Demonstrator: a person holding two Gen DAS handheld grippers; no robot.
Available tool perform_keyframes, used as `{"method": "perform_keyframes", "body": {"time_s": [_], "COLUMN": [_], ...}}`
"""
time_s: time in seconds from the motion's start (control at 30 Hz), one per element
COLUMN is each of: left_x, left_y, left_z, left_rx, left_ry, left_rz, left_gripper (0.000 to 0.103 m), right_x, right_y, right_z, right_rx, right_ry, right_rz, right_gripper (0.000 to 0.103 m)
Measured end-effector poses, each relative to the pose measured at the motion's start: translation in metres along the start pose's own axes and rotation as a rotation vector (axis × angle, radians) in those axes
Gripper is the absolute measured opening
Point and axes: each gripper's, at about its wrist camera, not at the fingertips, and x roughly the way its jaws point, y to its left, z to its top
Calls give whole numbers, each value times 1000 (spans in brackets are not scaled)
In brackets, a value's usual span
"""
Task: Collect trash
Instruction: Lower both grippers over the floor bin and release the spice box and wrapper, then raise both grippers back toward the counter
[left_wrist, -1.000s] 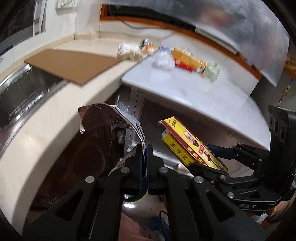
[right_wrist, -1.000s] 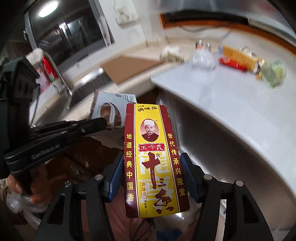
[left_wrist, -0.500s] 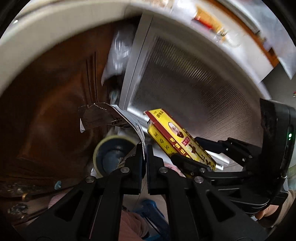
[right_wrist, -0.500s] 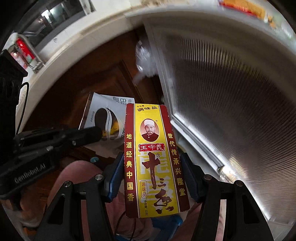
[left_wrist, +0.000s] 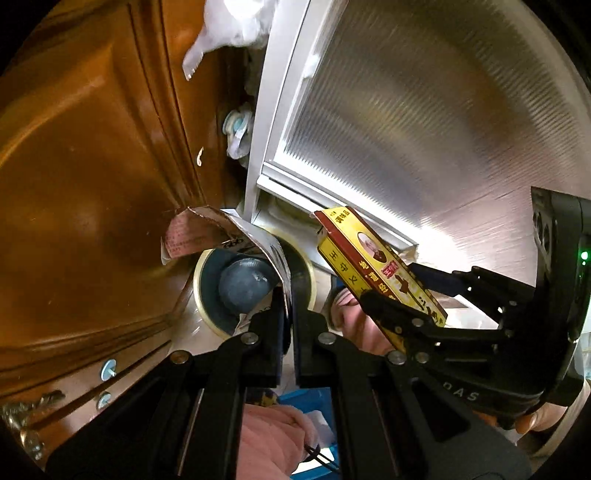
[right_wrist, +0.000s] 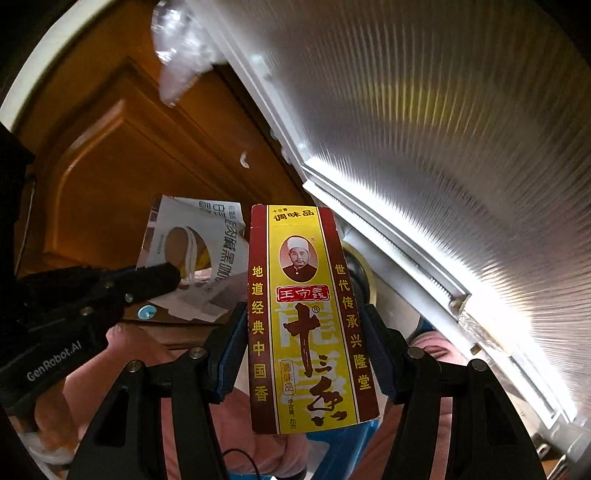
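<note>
My left gripper (left_wrist: 290, 314) is shut on a crumpled brown-and-white food packet (left_wrist: 207, 232), which arches over a round cream-rimmed bin (left_wrist: 201, 295) with a blue-grey liner on the floor. In the right wrist view the left gripper (right_wrist: 173, 273) and its packet (right_wrist: 195, 240) sit at the left. My right gripper (right_wrist: 304, 332) is shut on a yellow-and-red spice box (right_wrist: 306, 314), its blue pads pressing both long sides. In the left wrist view the box (left_wrist: 369, 266) and the right gripper (left_wrist: 399, 286) hang just right of the bin. Part of the bin's rim (right_wrist: 364, 273) shows behind the box.
A brown wooden cabinet door (left_wrist: 92, 166) fills the left, a ribbed silvery panel (left_wrist: 424, 110) with a white frame the right. A white plastic bag (left_wrist: 229, 22) hangs between them. The person's pink-clad knees (left_wrist: 273, 435) and a blue object (left_wrist: 306, 402) lie below the grippers.
Both grippers have sunk from counter height to near the floor and tipped downward. The counter has left view and the bin has come in. Both grips are unchanged.
</note>
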Motion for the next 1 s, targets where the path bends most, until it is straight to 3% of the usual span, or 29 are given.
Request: {"method": "perform_keyframes", "body": {"time_s": [0.4, 0.47, 0.53, 0.6, 0.67, 1.0], "left_x": [19, 25, 24, 22, 16, -21], "left_y": [-1, 3, 5, 7, 7, -4], "left_z": [13, 18, 20, 20, 19, 10], "left_rx": [24, 19, 19, 21, 18, 32], "left_ry": [48, 45, 41, 35, 19, -50], "left_rz": [69, 86, 96, 99, 103, 98], "left_gripper": [4, 6, 12, 37, 55, 55], "right_x": [31, 29, 23, 18, 14, -35], "right_y": [7, 10, 14, 18, 21, 9], "right_z": [31, 34, 35, 37, 40, 38], "right_rx": [-36, -48, -57, -63, -68, -60], "right_ry": [-1, -8, -19, -29, -33, -53], "right_rz": [-1, -14, -15, -11, -8, -13], "right_gripper": [63, 71, 75, 82, 83, 83]}}
